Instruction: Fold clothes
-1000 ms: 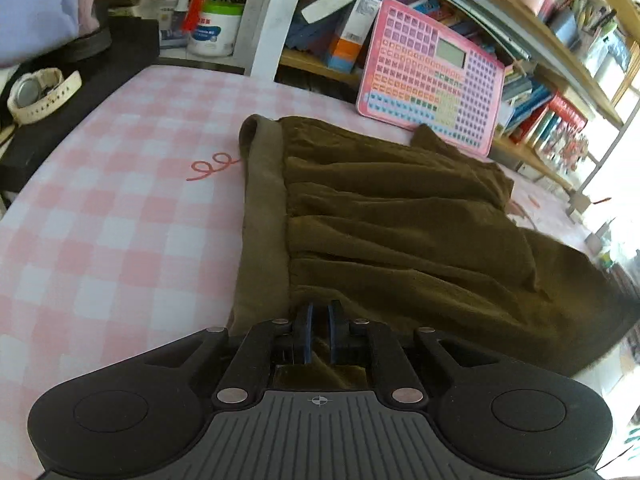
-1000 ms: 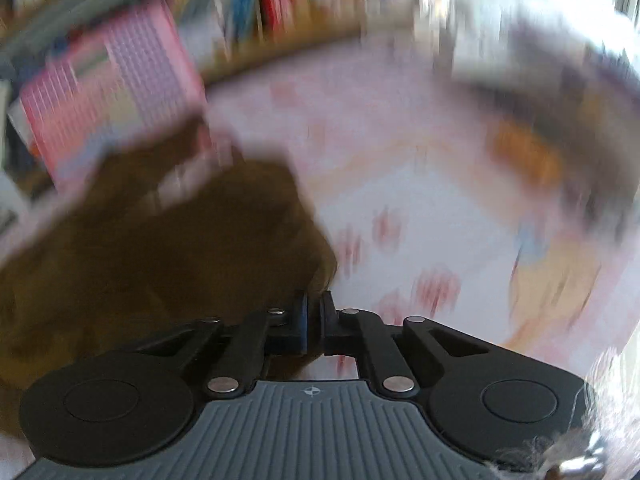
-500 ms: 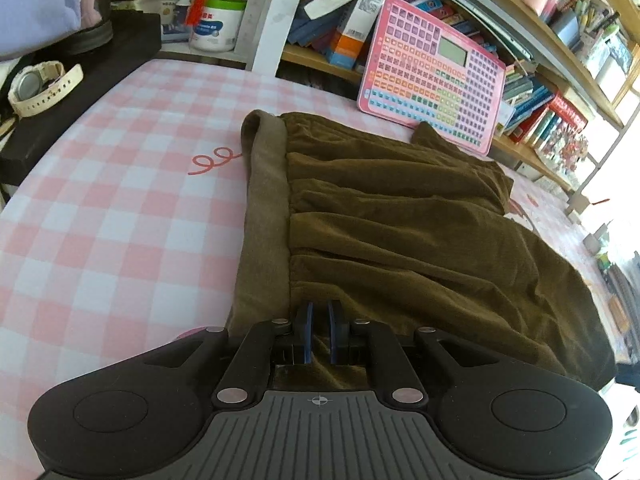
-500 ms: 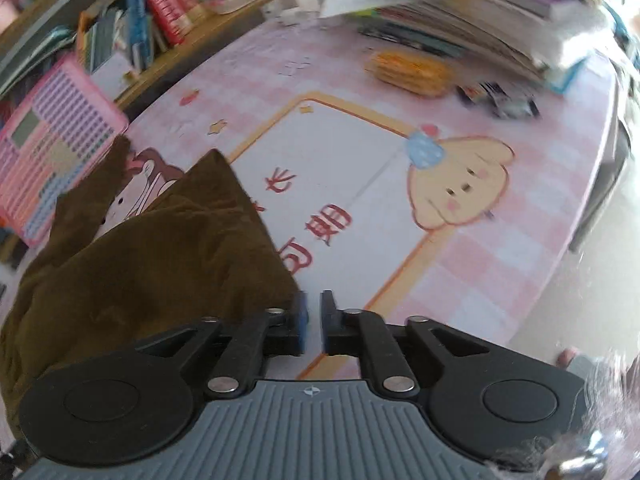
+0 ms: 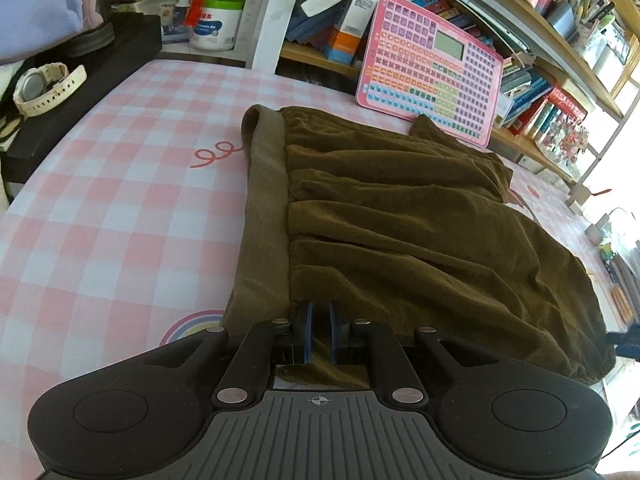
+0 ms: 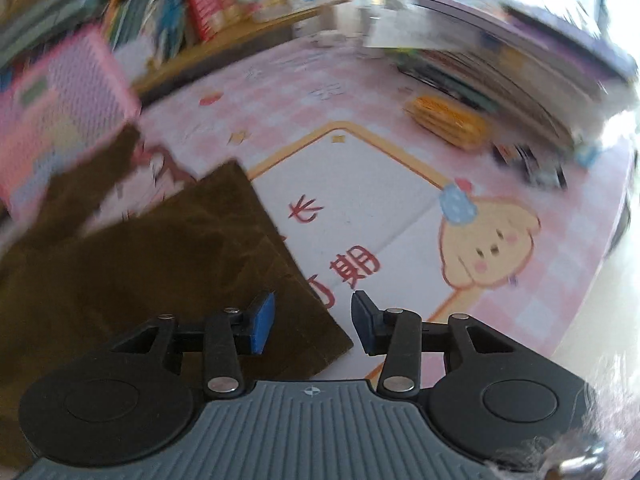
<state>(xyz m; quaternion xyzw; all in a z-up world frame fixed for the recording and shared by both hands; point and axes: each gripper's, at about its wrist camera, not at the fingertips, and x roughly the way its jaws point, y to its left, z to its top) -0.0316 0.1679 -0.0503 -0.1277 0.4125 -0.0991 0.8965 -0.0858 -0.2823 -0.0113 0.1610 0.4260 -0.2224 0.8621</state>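
Left tool pinching the brown garment's near edge; right tool spread over its far hem corner.

My left gripper point(image 5: 318, 328) has its blue pads nearly together with a fold of the brown garment point(image 5: 400, 232) caught between them, just right of the lighter waistband point(image 5: 264, 216). The garment lies flat on the pink checked tablecloth point(image 5: 120, 220), waistband to my left, its far edge touching the pink keypad toy point(image 5: 432, 68) propped against the bookshelf point(image 5: 540, 92). A white wristwatch point(image 5: 44, 88) sits on a black box well left of the cloth. My right gripper point(image 6: 312, 320) has its fingers wide apart, holding nothing; the left pad hovers over the garment's hem corner point(image 6: 304, 332), the right pad over the cartoon puppy mat point(image 6: 488, 244). That view is motion-blurred, so I cannot tell whether the pad touches the fabric.
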